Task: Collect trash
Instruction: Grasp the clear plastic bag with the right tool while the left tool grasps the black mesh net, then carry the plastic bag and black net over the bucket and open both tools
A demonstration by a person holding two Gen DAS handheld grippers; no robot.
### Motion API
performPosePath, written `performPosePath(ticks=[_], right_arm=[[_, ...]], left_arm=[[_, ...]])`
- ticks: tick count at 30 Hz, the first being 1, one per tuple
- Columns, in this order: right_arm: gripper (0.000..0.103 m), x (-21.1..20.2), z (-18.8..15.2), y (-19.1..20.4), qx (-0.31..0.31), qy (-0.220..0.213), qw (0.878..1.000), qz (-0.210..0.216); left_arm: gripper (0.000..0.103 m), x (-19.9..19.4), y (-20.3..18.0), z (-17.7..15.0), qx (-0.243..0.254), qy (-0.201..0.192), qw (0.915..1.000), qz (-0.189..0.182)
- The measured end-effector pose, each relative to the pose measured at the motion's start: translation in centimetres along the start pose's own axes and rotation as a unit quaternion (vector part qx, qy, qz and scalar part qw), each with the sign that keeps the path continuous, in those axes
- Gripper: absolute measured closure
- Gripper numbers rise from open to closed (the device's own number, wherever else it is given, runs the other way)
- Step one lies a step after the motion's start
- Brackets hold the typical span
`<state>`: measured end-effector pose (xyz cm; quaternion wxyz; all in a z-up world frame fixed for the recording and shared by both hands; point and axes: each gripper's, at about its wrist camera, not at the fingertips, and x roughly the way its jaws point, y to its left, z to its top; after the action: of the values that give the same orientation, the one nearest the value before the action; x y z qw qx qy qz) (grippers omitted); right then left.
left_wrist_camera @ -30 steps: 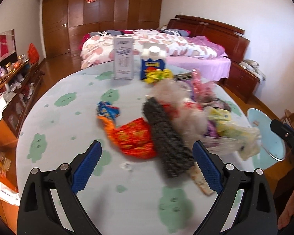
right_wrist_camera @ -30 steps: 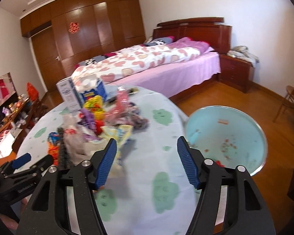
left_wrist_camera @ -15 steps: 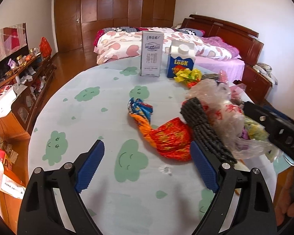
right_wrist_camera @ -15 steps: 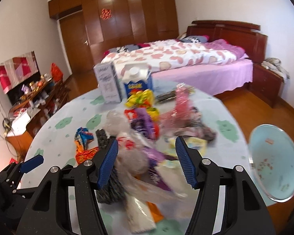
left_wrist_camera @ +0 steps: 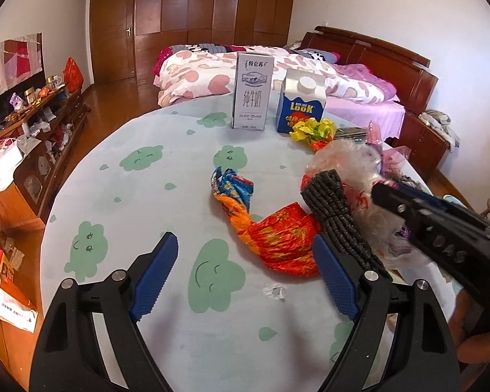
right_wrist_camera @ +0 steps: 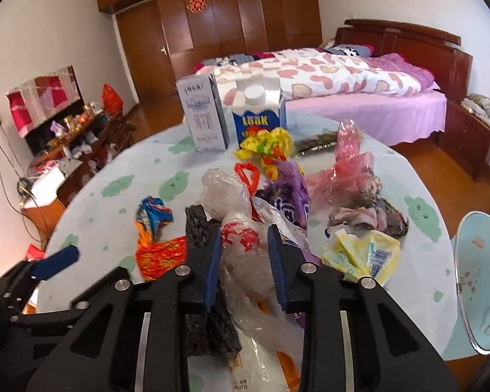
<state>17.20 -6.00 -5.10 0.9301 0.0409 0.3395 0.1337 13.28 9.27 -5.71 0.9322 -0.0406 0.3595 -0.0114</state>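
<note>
On the cloud-patterned round counter (right_wrist_camera: 121, 196), nearly all the litter lay uncollected near the pale blue bin (right_wrist_camera: 480, 281) at right, while the right tool (right_wrist_camera: 243, 261) was closing around a crumpled clear plastic bag (right_wrist_camera: 241, 241) and the left tool (left_wrist_camera: 245, 277), narrowing, held nothing.

Bare tablecloth (left_wrist_camera: 140, 196) lies open leftward; heaped wrappers (right_wrist_camera: 277, 189) and two cartons (left_wrist_camera: 251, 91) crowd the right.

Table: round table (left_wrist_camera: 140, 196), pale cloth with green clouds.
Far edge: milk carton (left_wrist_camera: 252, 95) beside blue carton (left_wrist_camera: 300, 105), both upright.
Middle: orange wrapper (left_wrist_camera: 279, 240), clear plastic bag (right_wrist_camera: 241, 245), yellow packet (right_wrist_camera: 362, 253).
</note>
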Motion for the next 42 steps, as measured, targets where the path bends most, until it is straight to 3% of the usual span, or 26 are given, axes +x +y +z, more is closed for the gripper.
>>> performPosePath(ticks=[4, 9, 18, 23, 26, 29, 37, 42], right_arm=[[0.074, -3.2, 0.8, -0.4, 0.013, -0.041, 0.999, 0.013], [0.074, -7.2, 1.8, -2.2, 0.036, -0.090, 0.995, -0.001], [0.074, -11.7, 0.2, -7.9, 0.079, -0.117, 0.986, -0.086], [0.074, -12.4, -1.3, -10.0, 0.098, -0.111, 0.984, -0.100], [0.074, -12.6, -2.0, -10.7, 0.105, -0.108, 0.984, -0.100], [0.074, -12.8, -2.4, -11.1, 0.107, -0.106, 0.984, -0.099], [0.074, -13.9, -3.5, -12.4, 0.117, -0.113, 0.981, -0.110], [0.074, -14.9, -4.4, -13.9, 0.129, -0.120, 0.976, -0.126]], left_arm=[[0.022, -0.4, -0.9, 0.3, 0.005, -0.006, 0.9999, -0.007], [0.026, 0.0, -2.8, 0.3, 0.012, 0.003, 0.9996, -0.025], [0.037, 2.6, -6.4, -0.4, 0.002, 0.045, 0.9977, -0.050], [0.065, 3.6, -7.1, -1.0, 0.001, 0.057, 0.9973, -0.046], [0.075, 3.6, -6.7, -1.1, -0.006, 0.058, 0.9969, -0.054], [0.080, 2.9, -6.4, -1.0, -0.005, 0.045, 0.9977, -0.052], [0.081, -1.1, -7.0, 0.2, 0.006, -0.015, 0.9991, -0.038], [0.081, -3.7, -9.6, 0.9, 0.041, -0.044, 0.9963, -0.062]])
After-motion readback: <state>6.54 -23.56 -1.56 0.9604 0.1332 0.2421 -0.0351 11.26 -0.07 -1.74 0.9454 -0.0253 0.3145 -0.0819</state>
